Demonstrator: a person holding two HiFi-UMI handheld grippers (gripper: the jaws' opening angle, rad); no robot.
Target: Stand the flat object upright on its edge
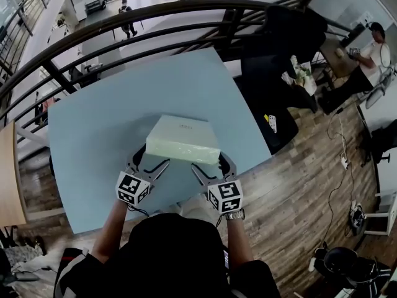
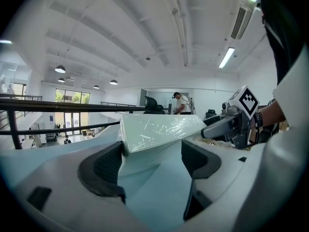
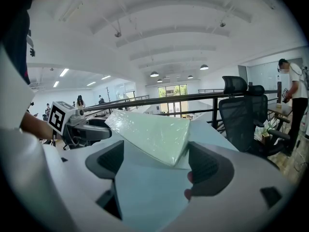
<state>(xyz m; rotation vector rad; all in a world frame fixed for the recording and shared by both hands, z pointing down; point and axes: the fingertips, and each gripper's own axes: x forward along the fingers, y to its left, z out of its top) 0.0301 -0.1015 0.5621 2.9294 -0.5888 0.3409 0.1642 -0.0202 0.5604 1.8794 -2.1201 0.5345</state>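
A flat pale green box (image 1: 183,136) wrapped in clear film lies on the light blue table (image 1: 93,135), and its near edge looks tipped up off the surface. My left gripper (image 1: 149,159) is open at the box's near left corner. My right gripper (image 1: 211,164) is open at the near right corner. In the left gripper view the box (image 2: 159,129) rises just past the spread jaws of the left gripper (image 2: 152,163), and its corner reaches between them. The right gripper view shows the same: the box's (image 3: 154,137) slanted face hangs over the open right gripper (image 3: 161,166).
A black curved railing (image 1: 155,17) runs behind the table, with a lower floor beyond it. A black office chair (image 1: 279,36) stands at the back right. The table's near edge (image 1: 186,197) is just below the grippers. A person sits at a desk (image 1: 372,48) far right.
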